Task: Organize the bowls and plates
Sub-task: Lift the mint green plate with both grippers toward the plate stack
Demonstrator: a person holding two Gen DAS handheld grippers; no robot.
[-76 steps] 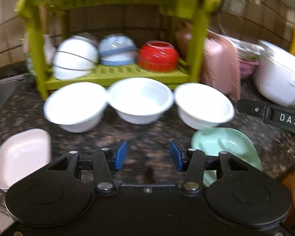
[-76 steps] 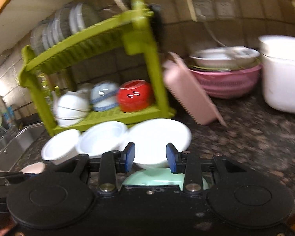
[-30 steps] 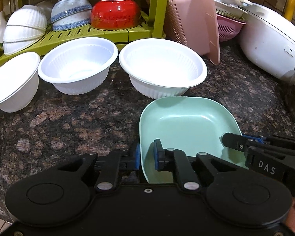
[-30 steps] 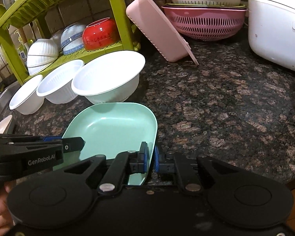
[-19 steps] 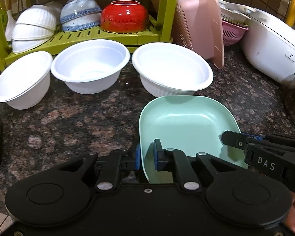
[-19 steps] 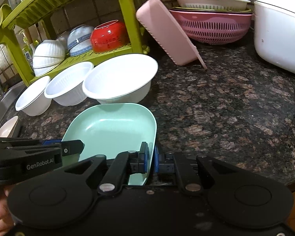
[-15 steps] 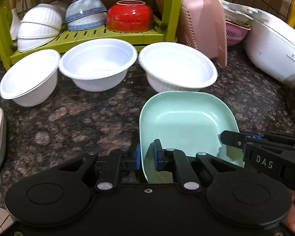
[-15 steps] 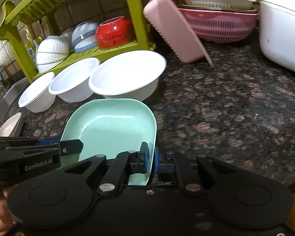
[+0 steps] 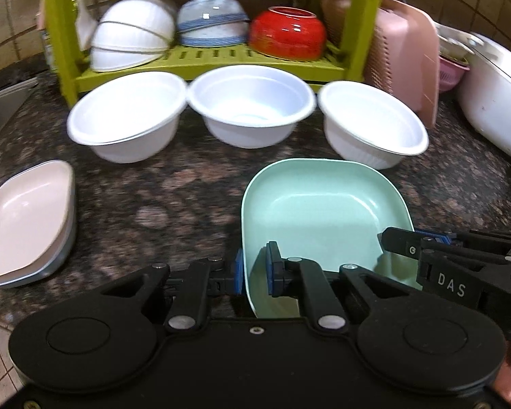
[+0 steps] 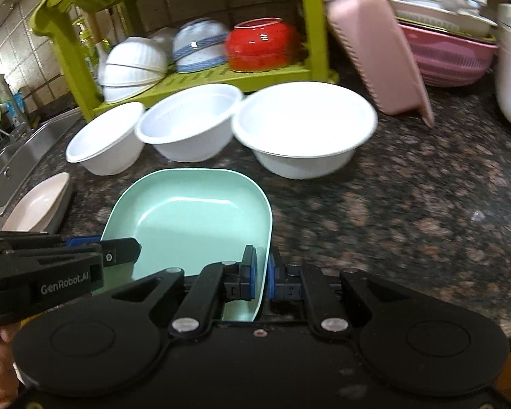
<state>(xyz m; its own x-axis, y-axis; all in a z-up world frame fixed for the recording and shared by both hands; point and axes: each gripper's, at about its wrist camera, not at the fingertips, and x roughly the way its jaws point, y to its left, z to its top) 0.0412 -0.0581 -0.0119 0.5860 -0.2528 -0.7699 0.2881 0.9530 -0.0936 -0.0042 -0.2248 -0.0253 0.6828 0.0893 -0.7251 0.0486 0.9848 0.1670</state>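
Gripping mint-green square plate [image 9: 323, 211], glossy, rounded corners, raised rim

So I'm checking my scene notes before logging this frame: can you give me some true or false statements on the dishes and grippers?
1. Both grippers clamp the mint-green square plate: left gripper, right gripper. True.
2. Three white plastic bowls stand upright in a row. True.
3. The glossy red bowl sits upright on the counter. False: it lies upside down on the lime-green dish rack.
4. The pale pink plate lies inside a white bowl. False: it rests on a grey plate.
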